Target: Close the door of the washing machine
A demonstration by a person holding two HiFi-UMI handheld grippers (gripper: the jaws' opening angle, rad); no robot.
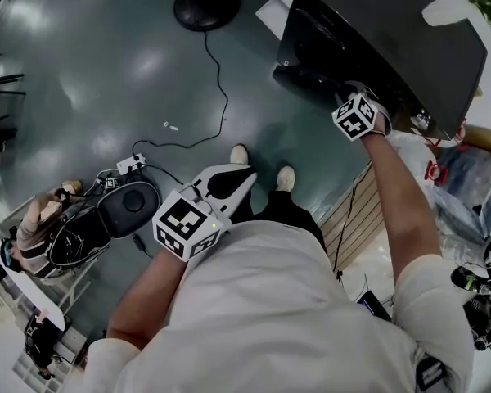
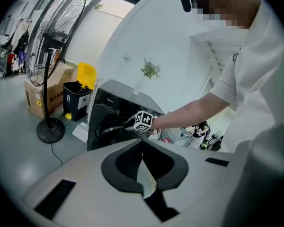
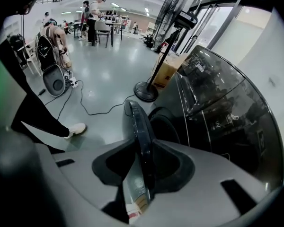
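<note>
The black front-loading washing machine (image 1: pixel 385 39) stands ahead on the right, also seen in the left gripper view (image 2: pixel 114 103). Its round dark door (image 3: pixel 138 122) hangs partly open, edge-on, in front of the drum opening (image 3: pixel 166 126). My right gripper (image 3: pixel 142 151) has the door's rim between its jaws and is shut on it. From the head view that gripper (image 1: pixel 344 98) sits at the door (image 1: pixel 309 80) with the arm stretched out. My left gripper (image 1: pixel 244 173) hovers close to my body, jaws together and empty (image 2: pixel 142 143).
A pedestal fan's base (image 1: pixel 206 5) and a black cable (image 1: pixel 221 80) lie on the grey floor. A seated person (image 1: pixel 41 219) and a black case (image 1: pixel 127 203) are at the left. Plastic bags (image 1: pixel 466 178) crowd the right. A yellow-lidded bin (image 2: pixel 78 91) and a cardboard box (image 2: pixel 38 96) stand beside the machine.
</note>
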